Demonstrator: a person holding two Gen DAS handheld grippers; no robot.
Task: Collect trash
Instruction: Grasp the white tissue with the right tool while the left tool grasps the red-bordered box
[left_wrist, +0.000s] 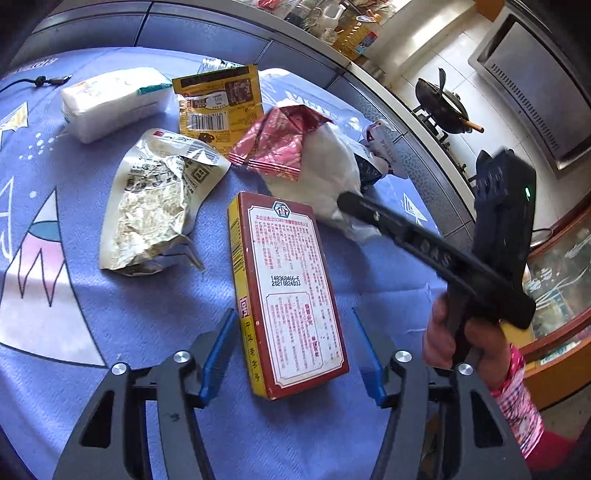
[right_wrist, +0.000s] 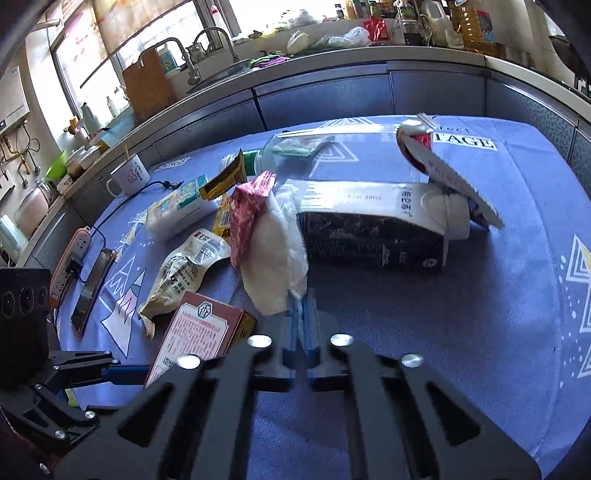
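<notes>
White plastic bag (right_wrist: 275, 254), crumpled and translucent, pinched in right claw (right_wrist: 303, 314); left claw (left_wrist: 295, 354) wide around red box (left_wrist: 291, 295).

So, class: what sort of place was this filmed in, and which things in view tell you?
Most likely a home kitchen. A wok sits on a gas stove, a sink tap stands by the window, and a counter crowded with bottles runs behind the cloth-covered table.

boxed carton (left_wrist: 288, 291) nearest on the tablecloth (left_wrist: 129, 332), crumpled wrapper (left_wrist: 155, 203) to its left, tissue pack (left_wrist: 110, 103) behind
</notes>
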